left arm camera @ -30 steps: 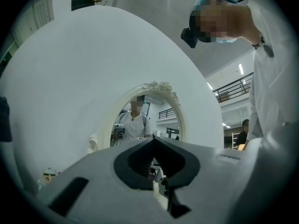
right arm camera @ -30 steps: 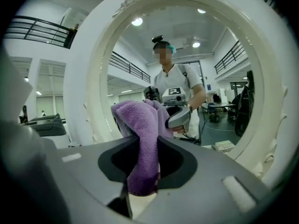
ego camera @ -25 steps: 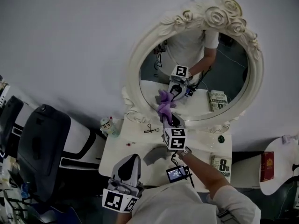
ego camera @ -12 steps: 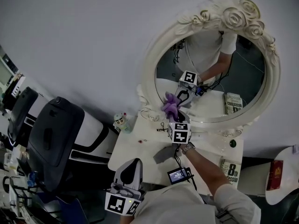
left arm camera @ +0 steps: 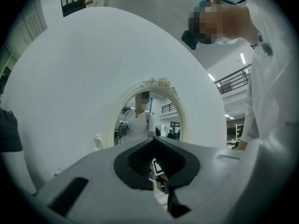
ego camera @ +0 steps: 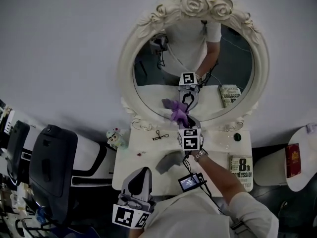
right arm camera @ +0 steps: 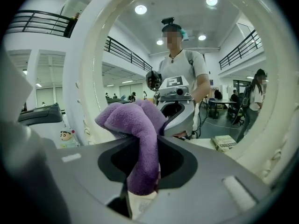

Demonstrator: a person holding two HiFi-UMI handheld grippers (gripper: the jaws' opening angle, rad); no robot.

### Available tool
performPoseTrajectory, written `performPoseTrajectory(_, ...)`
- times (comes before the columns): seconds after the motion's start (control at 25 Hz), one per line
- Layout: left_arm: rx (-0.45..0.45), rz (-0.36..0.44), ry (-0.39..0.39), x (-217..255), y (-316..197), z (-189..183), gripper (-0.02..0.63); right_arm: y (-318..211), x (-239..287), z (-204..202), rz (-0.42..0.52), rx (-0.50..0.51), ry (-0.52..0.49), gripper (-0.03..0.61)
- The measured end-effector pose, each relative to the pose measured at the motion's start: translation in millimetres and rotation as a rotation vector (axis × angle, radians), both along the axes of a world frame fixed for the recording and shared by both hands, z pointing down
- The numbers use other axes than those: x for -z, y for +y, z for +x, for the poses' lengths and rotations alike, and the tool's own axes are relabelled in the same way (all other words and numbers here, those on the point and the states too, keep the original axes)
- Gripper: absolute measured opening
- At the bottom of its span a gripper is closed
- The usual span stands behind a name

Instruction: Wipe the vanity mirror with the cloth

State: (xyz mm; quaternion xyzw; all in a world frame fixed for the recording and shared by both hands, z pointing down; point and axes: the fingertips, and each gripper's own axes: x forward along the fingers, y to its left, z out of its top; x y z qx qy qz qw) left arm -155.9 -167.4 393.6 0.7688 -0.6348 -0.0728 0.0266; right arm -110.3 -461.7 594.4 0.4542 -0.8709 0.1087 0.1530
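**Vanity corner: items as seen, one view at a time**

Head view
- Mirror [ego camera: 233, 58]: oval glass in a white carved frame [ego camera: 126, 58] with roses along the top. It stands at the back of a white table [ego camera: 143, 152], against a plain pale wall.
- Right gripper [ego camera: 182, 120]: raised to the lower part of the glass with its marker cube facing up. A purple cloth [ego camera: 177, 112] is pinched in its tips.
- The cloth lies against the bottom of the glass, where it meets its own reflection.
- Left gripper [ego camera: 140, 174]: low and near the person's body, at the table's front edge, well apart from the mirror.
- Table top: a small figurine [ego camera: 114, 137] at the left corner, a small dark wire item [ego camera: 159, 135] near the frame's foot, and a book [ego camera: 241, 171] at the right end.
- A small screen [ego camera: 189, 182] hangs by a cable under the right forearm.
- A black chair [ego camera: 52, 162] stands to the left of the table.

Left gripper view
- Jaws closed tip to tip, with nothing between them.
- The mirror shows beyond the tips, with the person's reflection in it.
- The other gripper's marker cube is glimpsed through the gap lower down, behind the closed tips.

Right gripper view
- Jaws clamped on the cloth, which bunches above the tips and hangs down between them.
- The glass fills the view, and the reflected gripper sits just behind the cloth.
- The figurine stands left of the frame.
- The book's reflection lies at lower right.
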Motion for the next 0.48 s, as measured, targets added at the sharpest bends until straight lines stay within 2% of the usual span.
performPoseTrajectory(0.2,-0.129,0.004,-0.006,0,-16,31,0.008,-12,-6,69,0.0,-0.142,0.012,0.114)
performPoseTrajectory(0.32,-0.192,0.007,-0.003,1,-25,46,0.008,-18,-12,111,-0.04,-0.239,0.0,0.114)
performPoseTrajectory(0.4,-0.225,0.004,0.001,1,-30,54,0.008,-22,-12,130,-0.05,-0.277,0.0,0.114)
performPoseTrajectory(0.48,-0.259,0.005,0.0,1,-34,64,0.008,-26,-9,145,-0.023,-0.299,0.029,0.114)
